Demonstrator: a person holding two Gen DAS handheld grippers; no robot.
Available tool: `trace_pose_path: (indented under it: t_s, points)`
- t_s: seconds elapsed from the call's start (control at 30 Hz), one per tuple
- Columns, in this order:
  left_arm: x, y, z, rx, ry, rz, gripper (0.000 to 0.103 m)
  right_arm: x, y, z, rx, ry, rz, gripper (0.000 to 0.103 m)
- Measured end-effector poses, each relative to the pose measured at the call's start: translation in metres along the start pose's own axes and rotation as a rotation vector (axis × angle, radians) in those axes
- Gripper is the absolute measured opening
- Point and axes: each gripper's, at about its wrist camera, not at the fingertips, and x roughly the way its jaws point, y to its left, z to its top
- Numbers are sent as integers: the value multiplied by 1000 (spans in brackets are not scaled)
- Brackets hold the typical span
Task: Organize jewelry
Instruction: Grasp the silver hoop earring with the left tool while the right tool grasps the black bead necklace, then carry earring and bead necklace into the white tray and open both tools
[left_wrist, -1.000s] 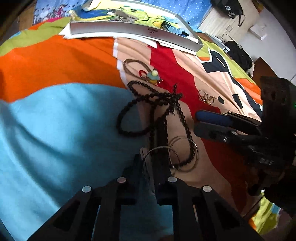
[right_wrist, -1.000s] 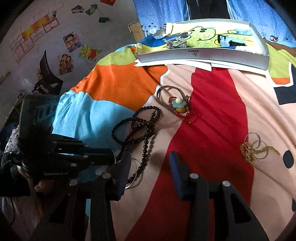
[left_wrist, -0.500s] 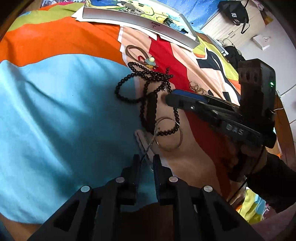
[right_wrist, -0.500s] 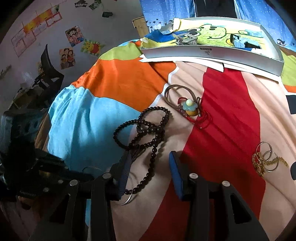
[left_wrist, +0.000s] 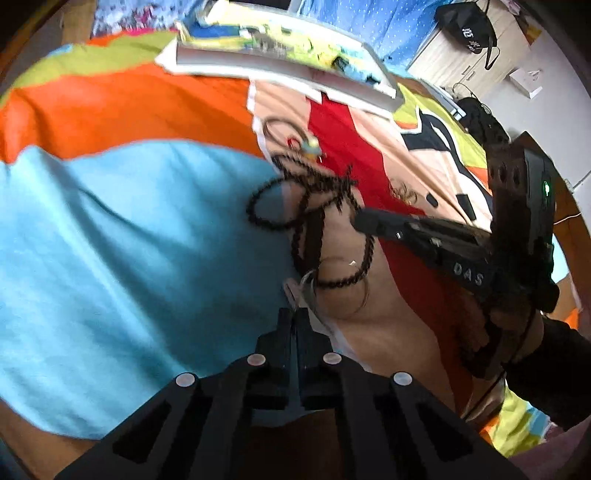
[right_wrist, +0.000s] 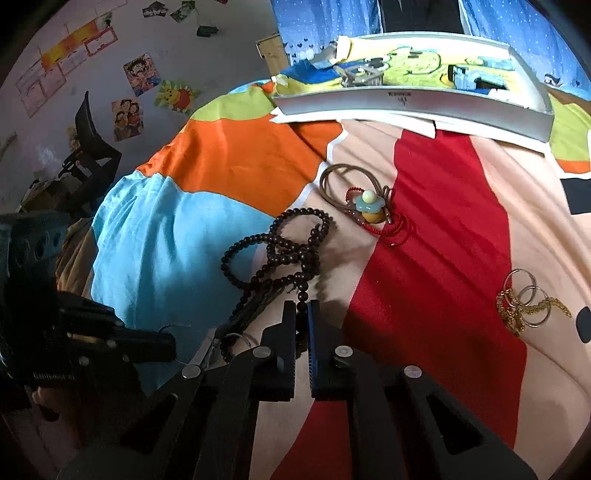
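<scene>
I am keeping both tools over the colourful bedspread (right_wrist: 221, 155), using the dark bead necklace (right_wrist: 291, 254) as my landmark. My right gripper (right_wrist: 302, 314) is sitting at the near end of the necklace; its jaws have just been closing and are now pinching a strand of beads between the pads. My left gripper (left_wrist: 294, 321) is just on the near side of the necklace, its jaws having just closed to nearly touching on a thin silver hoop (left_wrist: 345, 286) that is lying under the necklace's near loop. Beyond the necklace a brown cord with a pendant (right_wrist: 369, 206) is resting, and further beyond it the silver tray (right_wrist: 413, 107). To the right of the necklace, well apart, gold chain and rings (right_wrist: 526, 301) are lying.
</scene>
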Motion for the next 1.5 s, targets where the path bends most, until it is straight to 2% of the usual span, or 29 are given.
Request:
trace_pose_path:
  t_s: [0.17, 0.47, 0.6, 0.93, 1.13, 1.23, 1.33, 1.5]
  points:
    - [-26, -8, 6, 24, -33, 15, 3, -29, 9, 0, -18, -69, 6, 5]
    - [-75, -30, 26, 43, -139, -59, 3, -81, 8, 7, -2, -184, 18, 5]
    - [-90, -43, 36, 78, -177, -44, 3, -99, 7, 10, 1, -228, 26, 5]
    - [-85, -72, 74, 119, -231, -27, 3, -137, 5, 32, -15, -316, 29, 5]
    - [-71, -76, 133, 132, -271, -26, 3, -151, -6, 73, -14, -358, 30, 5]
    - [-66, -74, 168, 131, -299, -28, 3, -157, -17, 106, -14, -384, 26, 5]
    - [-59, -69, 207, 128, -330, -26, 3, -159, -25, 142, -34, -410, -7, 5]
    - [-30, -62, 257, 126, -329, -8, 3, -147, -45, 201, -53, -440, -90, 5]
